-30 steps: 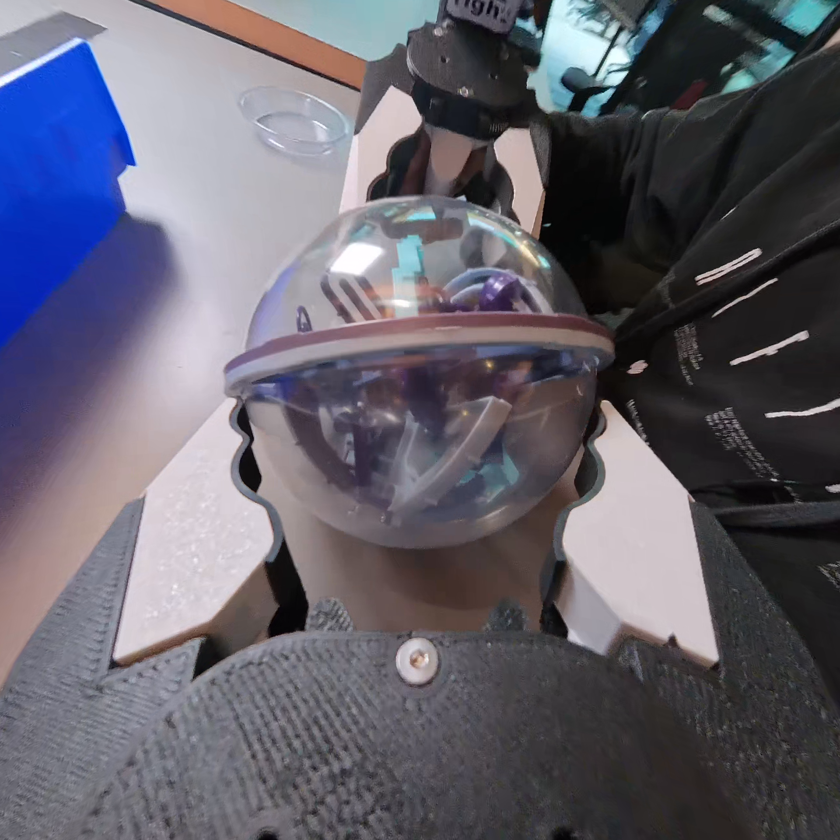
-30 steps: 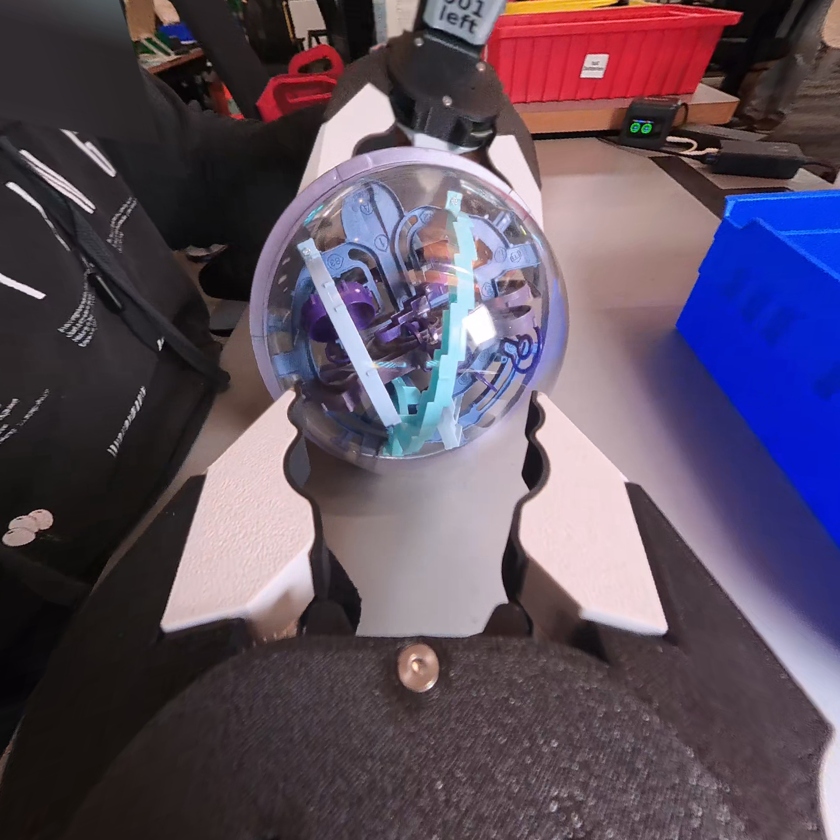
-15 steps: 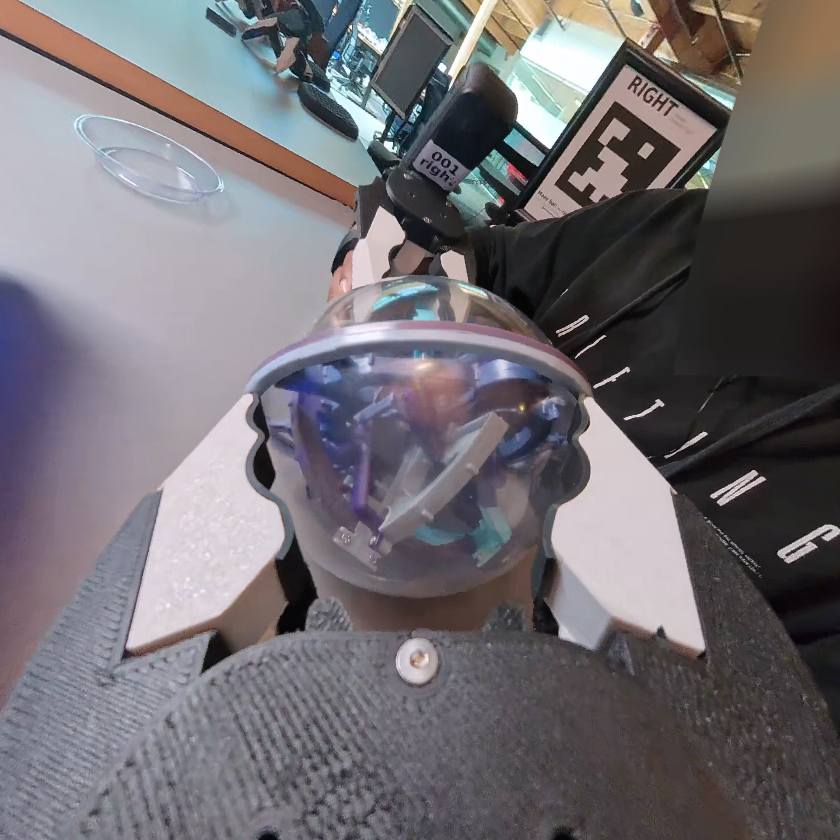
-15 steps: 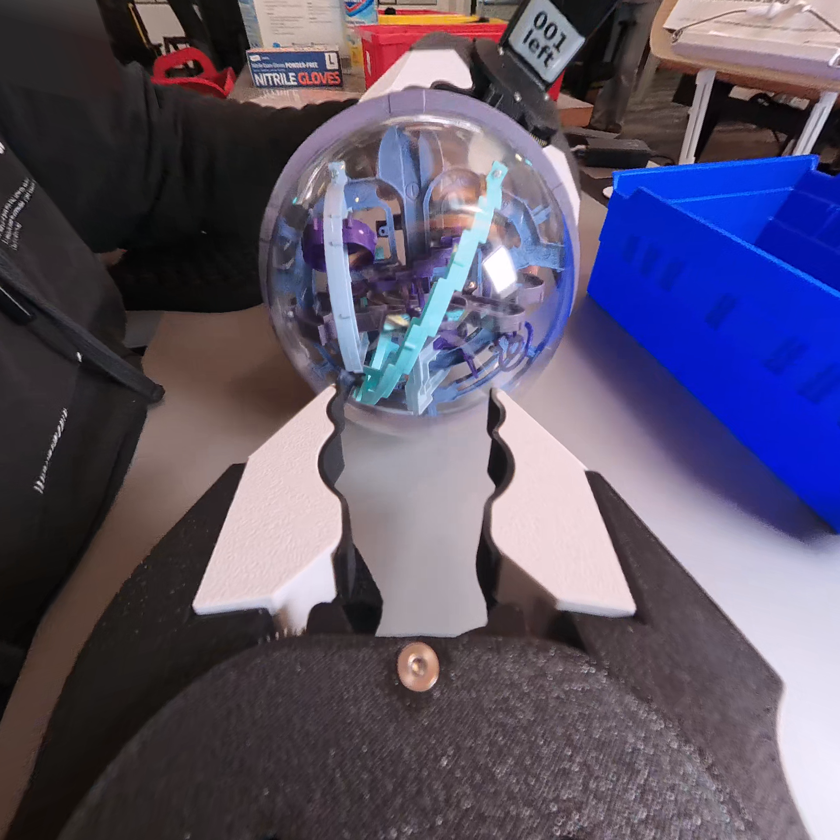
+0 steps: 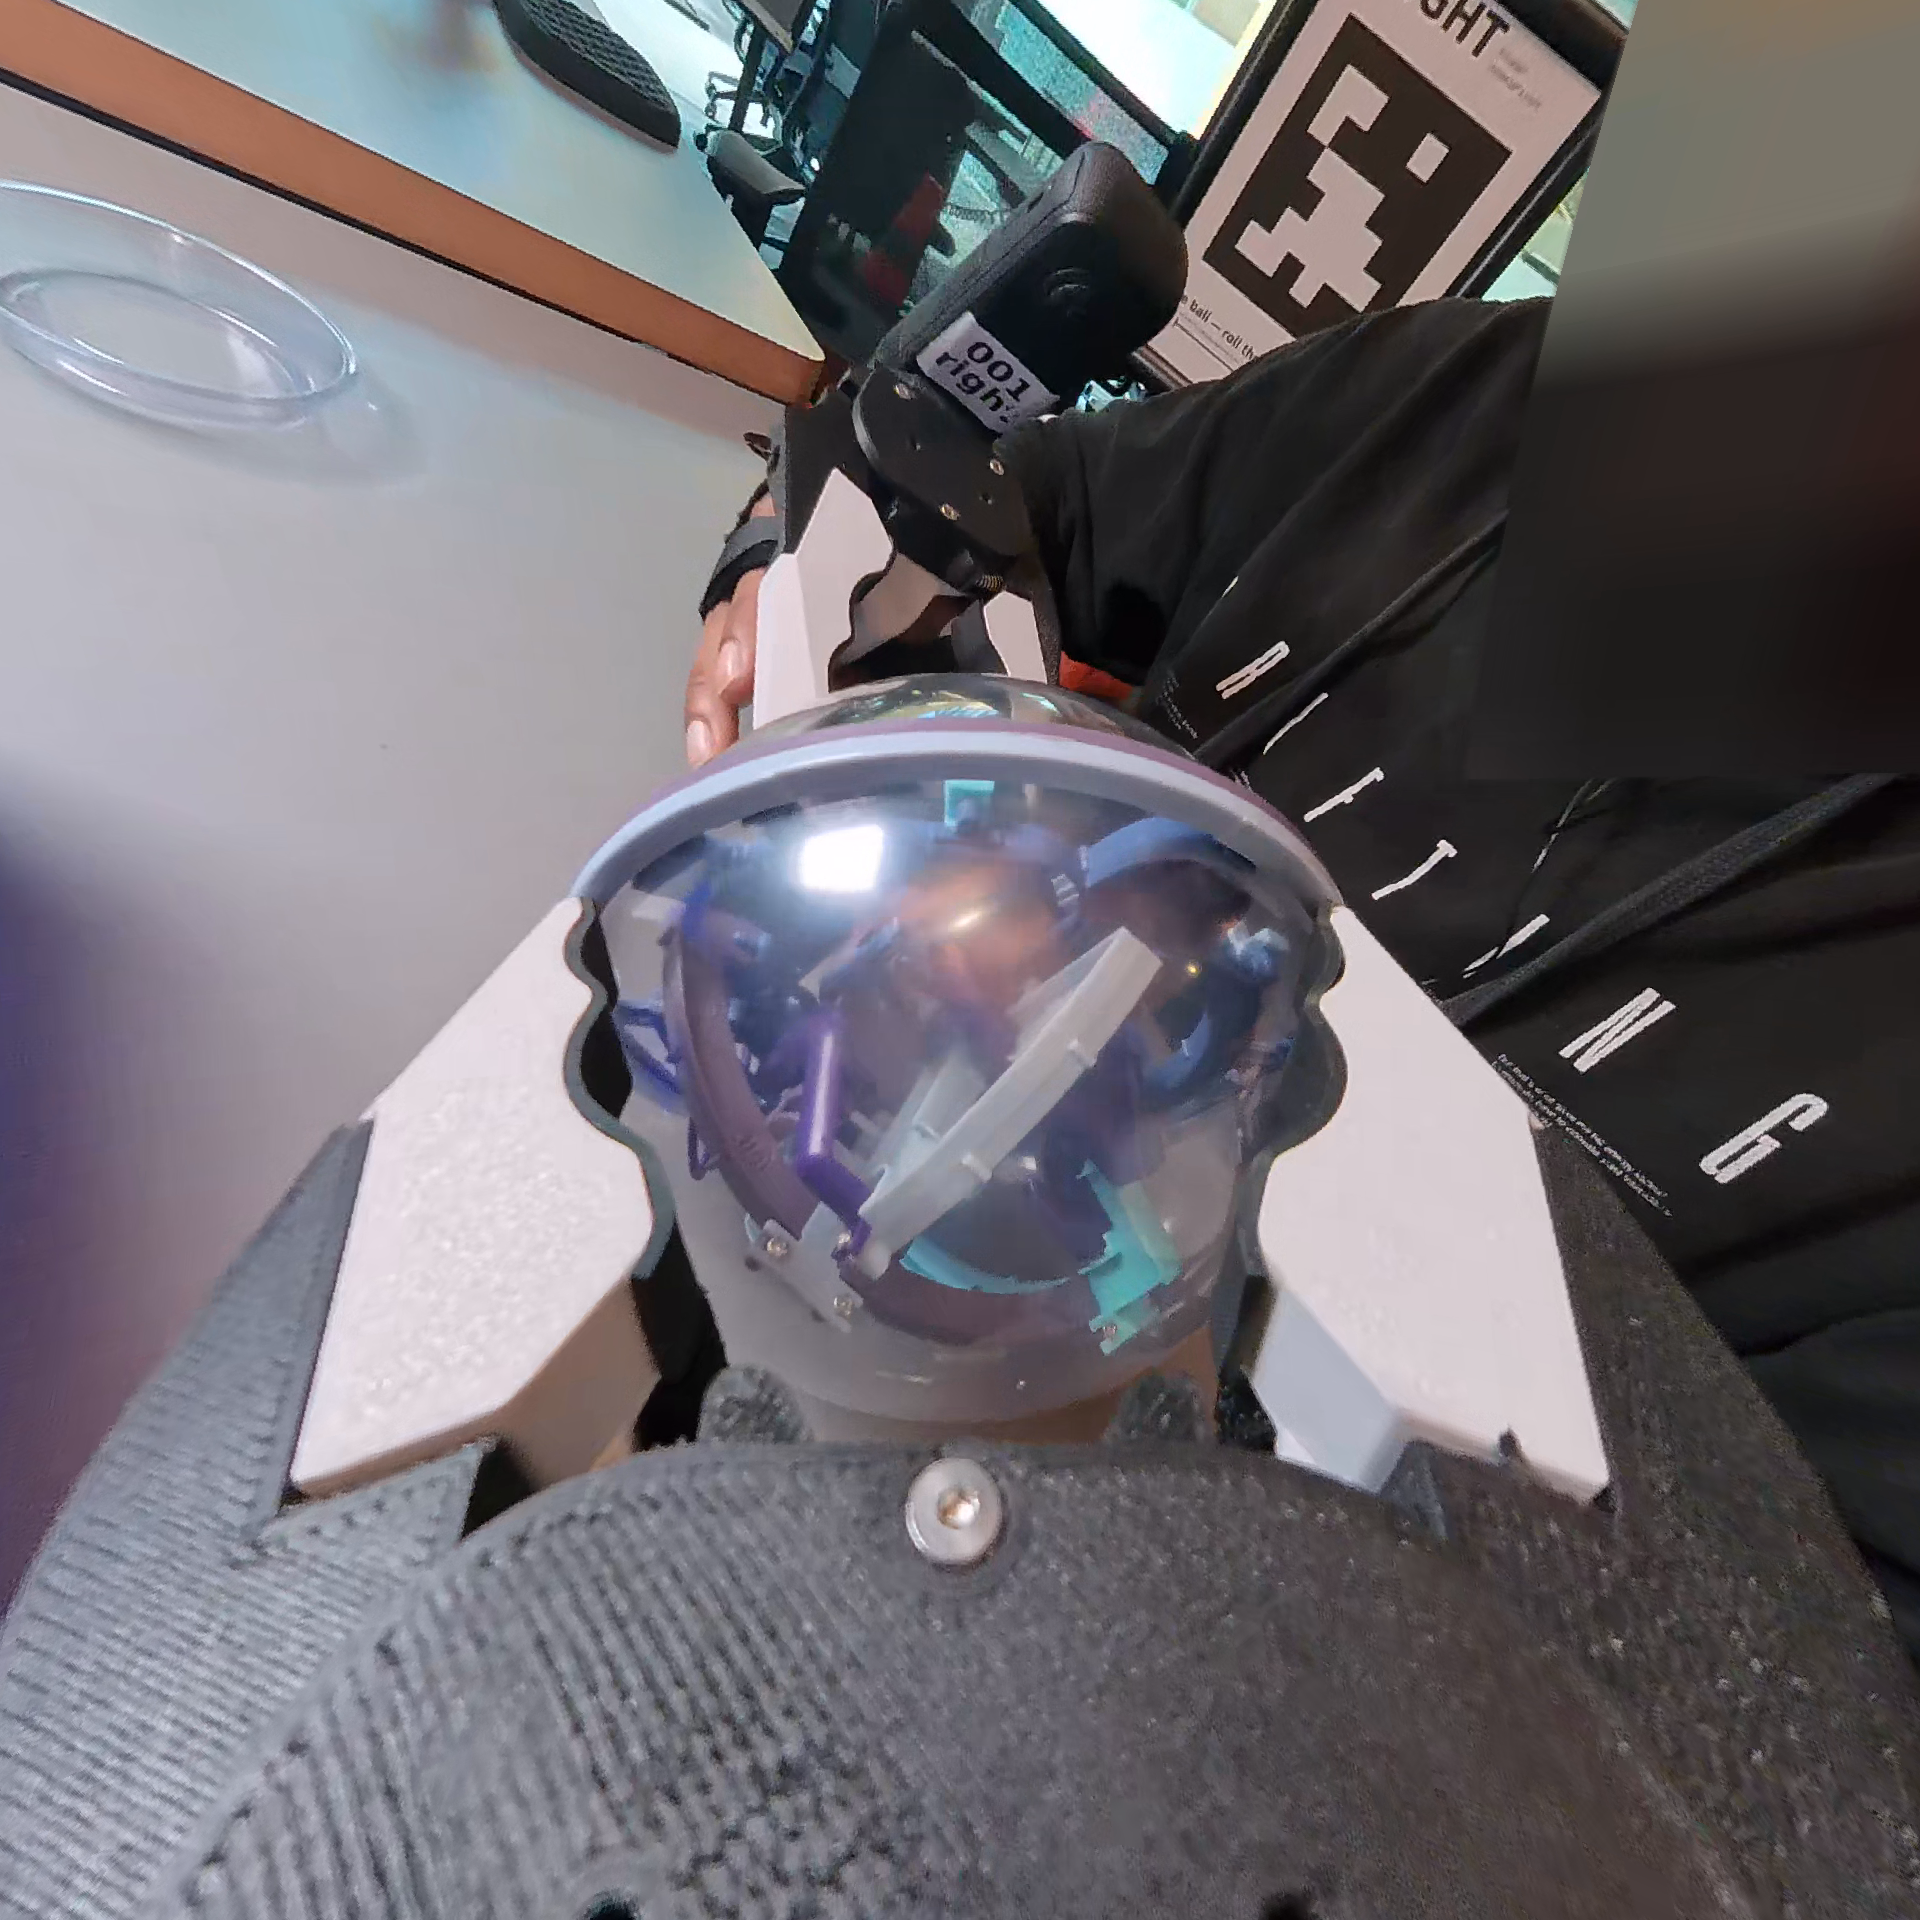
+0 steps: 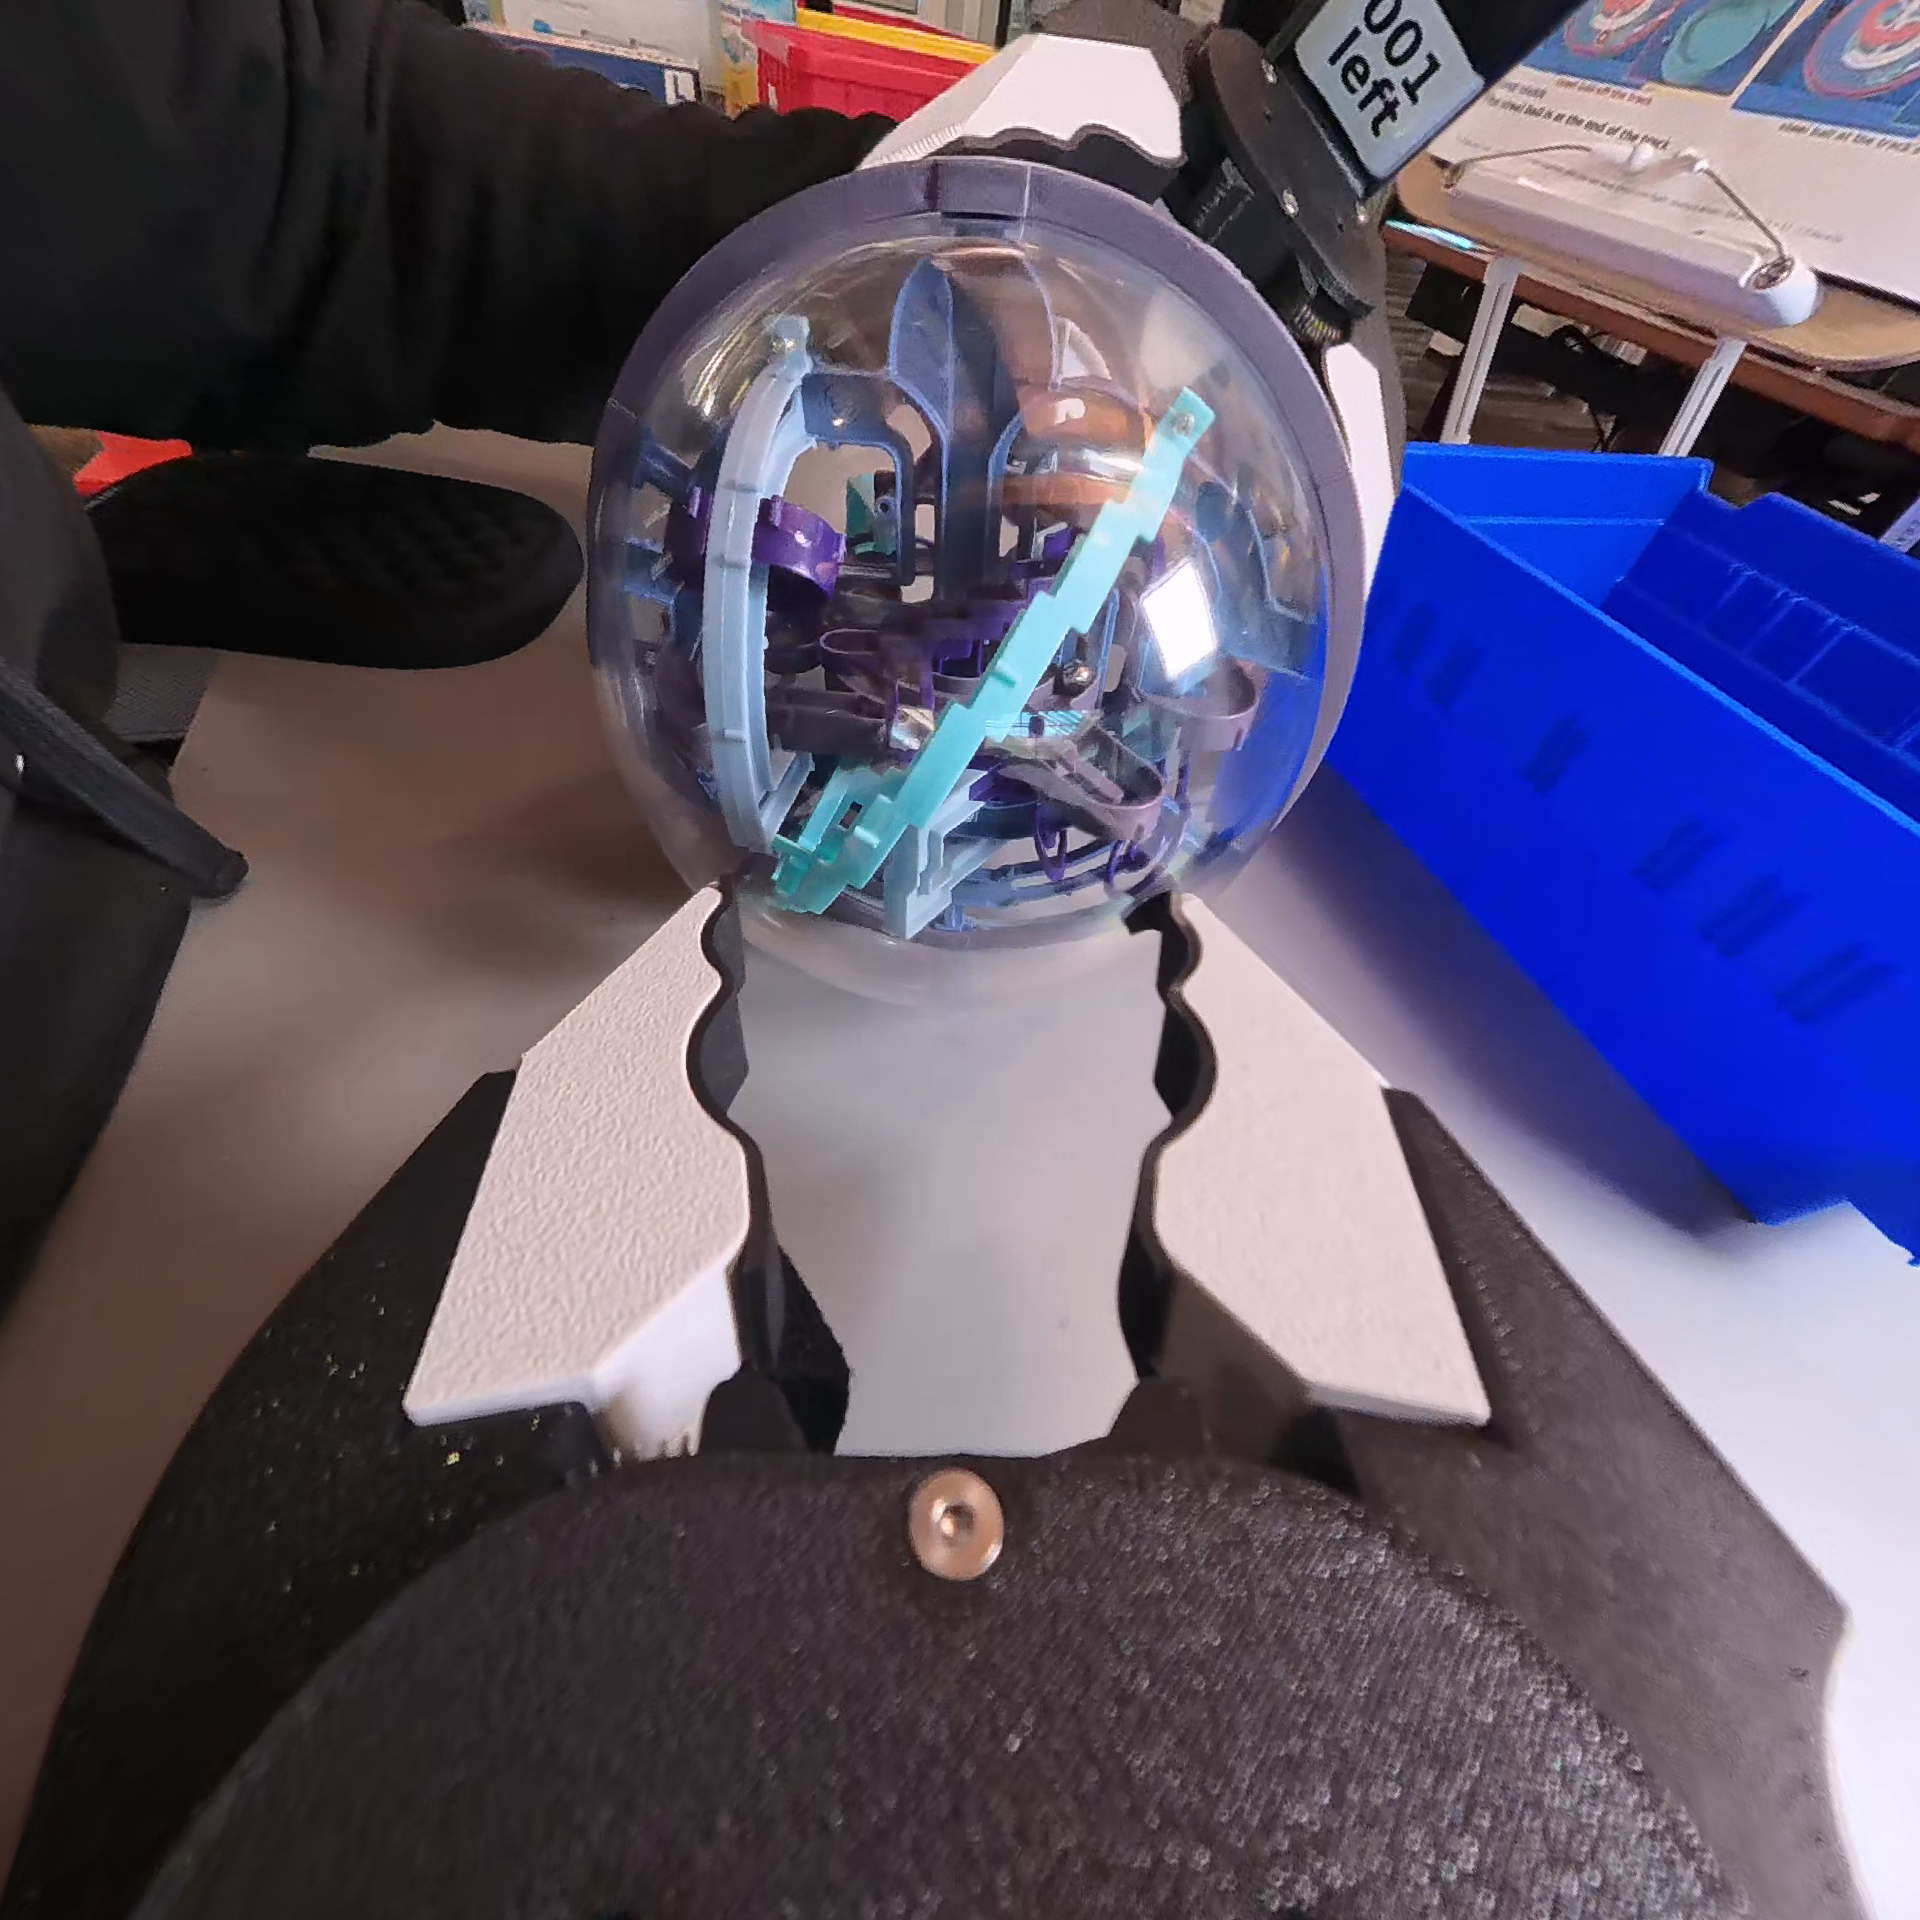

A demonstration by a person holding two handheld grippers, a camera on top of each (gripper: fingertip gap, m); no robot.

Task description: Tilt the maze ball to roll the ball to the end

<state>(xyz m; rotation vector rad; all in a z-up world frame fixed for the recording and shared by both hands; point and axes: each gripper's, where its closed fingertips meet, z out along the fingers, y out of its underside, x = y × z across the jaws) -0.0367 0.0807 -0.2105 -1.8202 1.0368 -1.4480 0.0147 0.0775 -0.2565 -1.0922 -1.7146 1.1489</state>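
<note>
- Grey-white counter [image 6: 416,935] carried the scene, with an orange-brown strip along its far edge in the left wrist view.
- Well off to the left in that view, a clear shallow dish [image 5: 171,332] lay on the counter.
- At the right side of the right wrist view sat a blue bin [image 6: 1662,883] with compartments, close beside the ball.
- Between the two tools was the maze ball [image 6: 966,561], a clear sphere with a grey-purple seam ring and purple, blue and teal tracks inside.
- From its own camera, the left gripper [image 5: 951,1060] had its white fingers [image 5: 488,1195] clamped on the lower half of the ball [image 5: 951,1060], one against each side just under the seam ring.
- From its own camera, the right gripper [image 6: 935,904] had its fingers [image 6: 613,1174] parted, their wavy black tips touching the underside of the sphere on either side.
- Each tool showed beyond the ball in the other's view, so they held it from opposite sides.
- A small metallic bead [image 6: 1075,677] showed beside the teal stepped track [image 6: 997,717], which ran diagonally across the near face.
- A person in a black top [image 5: 1558,831] stood at the right of the left wrist view, and a black-and-white marker board [image 5: 1371,177] stood behind.
</note>
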